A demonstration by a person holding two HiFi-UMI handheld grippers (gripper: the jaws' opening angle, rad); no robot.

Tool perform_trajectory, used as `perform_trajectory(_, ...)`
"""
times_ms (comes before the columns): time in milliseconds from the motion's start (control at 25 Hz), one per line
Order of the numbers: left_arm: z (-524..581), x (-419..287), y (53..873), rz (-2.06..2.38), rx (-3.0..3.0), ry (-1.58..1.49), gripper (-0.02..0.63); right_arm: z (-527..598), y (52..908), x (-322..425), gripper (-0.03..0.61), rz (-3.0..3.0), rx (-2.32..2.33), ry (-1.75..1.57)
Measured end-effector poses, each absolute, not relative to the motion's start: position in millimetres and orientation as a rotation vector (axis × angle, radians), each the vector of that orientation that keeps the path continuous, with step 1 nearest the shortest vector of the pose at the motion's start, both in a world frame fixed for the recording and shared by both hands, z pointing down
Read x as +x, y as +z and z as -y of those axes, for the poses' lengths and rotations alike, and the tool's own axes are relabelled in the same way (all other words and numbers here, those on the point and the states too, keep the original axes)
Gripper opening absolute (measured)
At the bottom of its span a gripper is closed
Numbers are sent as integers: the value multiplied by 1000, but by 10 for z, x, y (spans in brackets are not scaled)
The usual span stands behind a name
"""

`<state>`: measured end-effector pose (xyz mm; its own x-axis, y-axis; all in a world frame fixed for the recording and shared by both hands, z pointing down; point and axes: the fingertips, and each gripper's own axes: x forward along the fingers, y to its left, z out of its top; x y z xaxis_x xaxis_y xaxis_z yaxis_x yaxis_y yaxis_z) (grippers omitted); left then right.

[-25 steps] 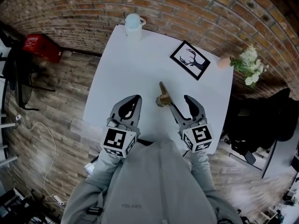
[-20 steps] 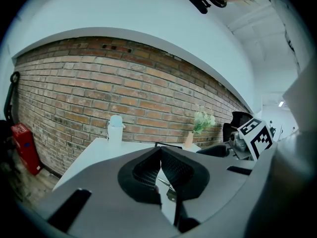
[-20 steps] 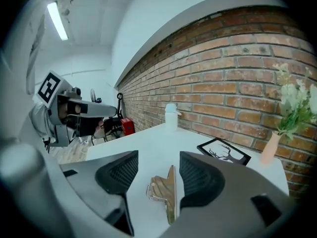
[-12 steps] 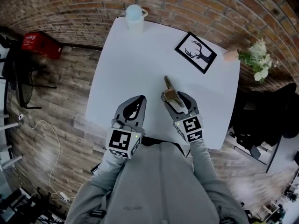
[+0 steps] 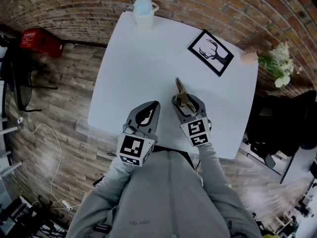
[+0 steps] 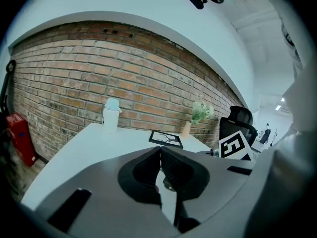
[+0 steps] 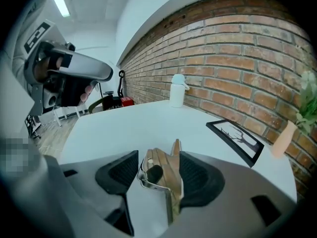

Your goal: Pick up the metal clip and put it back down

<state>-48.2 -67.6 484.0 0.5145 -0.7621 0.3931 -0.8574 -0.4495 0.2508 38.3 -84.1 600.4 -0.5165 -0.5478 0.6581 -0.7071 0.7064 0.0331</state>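
The metal clip [image 5: 182,96], brass and silver, lies on the white table [image 5: 138,58] near its front. My right gripper [image 5: 187,102] is set down around it, and its jaws have just been opening. In the right gripper view the clip [image 7: 163,180] sits between the pads, close against the right-hand pad [image 7: 198,175], with a gap to the other one. The right gripper [image 7: 158,163] is open. My left gripper [image 5: 151,108] hovers to the left of the clip with its jaws together and nothing in them; the left gripper view shows its fingertips [image 6: 160,155] meeting.
A white bottle [image 5: 142,11] stands at the table's far edge. A black picture frame [image 5: 210,52] lies at the back right, with a flower vase [image 5: 275,63] at the right corner. A red crate [image 5: 39,42] is on the floor left, and a black chair [image 5: 277,128] right.
My right gripper has come down and leftward, so that its jaws now stand on either side of the clip. The left gripper has sunk a little and moved slightly rightward. The clip has stayed put.
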Motion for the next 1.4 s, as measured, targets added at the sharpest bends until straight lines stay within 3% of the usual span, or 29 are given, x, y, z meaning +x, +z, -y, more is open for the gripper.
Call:
perform_trajectory(880, 750, -558, 5053, 1339, 2304, 344, 26, 931, 6290, 405, 232, 2144, 929, 213)
perform_trajectory(1200, 750, -551, 5056, 1337, 2302, 342, 26, 990, 6217, 502, 133, 2131, 992, 211)
perform_trajectory(1400, 750, -567, 5042, 1347, 2299, 340, 26, 1013, 6199, 538, 124, 2140, 1025, 268)
